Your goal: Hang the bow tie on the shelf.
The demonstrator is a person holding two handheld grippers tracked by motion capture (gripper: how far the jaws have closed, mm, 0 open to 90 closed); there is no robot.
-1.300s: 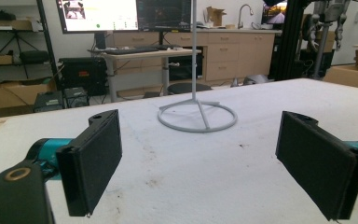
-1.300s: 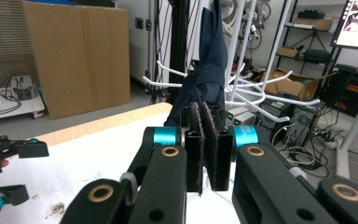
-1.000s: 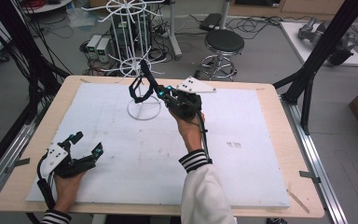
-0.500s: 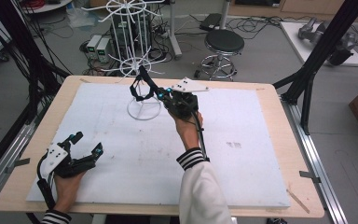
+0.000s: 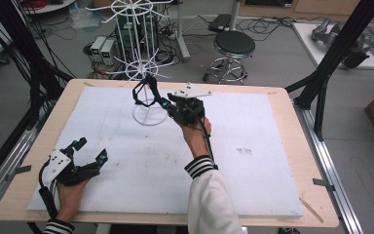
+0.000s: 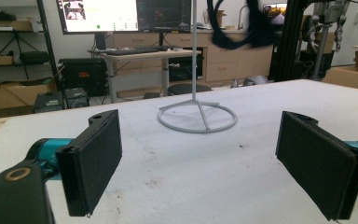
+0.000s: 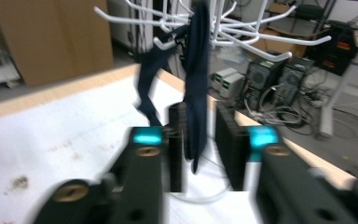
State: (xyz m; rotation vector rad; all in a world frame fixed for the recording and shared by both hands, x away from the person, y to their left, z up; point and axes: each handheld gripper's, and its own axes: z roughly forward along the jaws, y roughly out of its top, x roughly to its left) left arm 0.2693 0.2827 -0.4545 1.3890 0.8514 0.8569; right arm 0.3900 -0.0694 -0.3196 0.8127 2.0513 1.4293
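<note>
A white wire rack (image 5: 145, 73) stands on its ring base (image 5: 148, 118) at the back of the white board. A dark band (image 5: 143, 92) hangs in a loop from one of its hooks. My right gripper (image 5: 161, 103) is raised beside the rack, and its jaws have just been opening. In the right gripper view the band (image 7: 198, 70) hangs between the parted pads (image 7: 176, 144), close to the left one, with a gap on the right. My left gripper (image 5: 90, 150) rests open on the board at the front left, nothing between its pads (image 6: 95, 158).
The white board (image 5: 253, 175) covers most of the wooden table (image 5: 292, 97). The rack's hooks (image 7: 261, 39) spread out above and around the right gripper. A stool (image 5: 233, 46) and cabled equipment (image 5: 102, 48) stand on the floor behind the table.
The right gripper's jaws have parted from the dark band, which stays hanging on the rack. The right hand has barely shifted. The left gripper has not moved.
</note>
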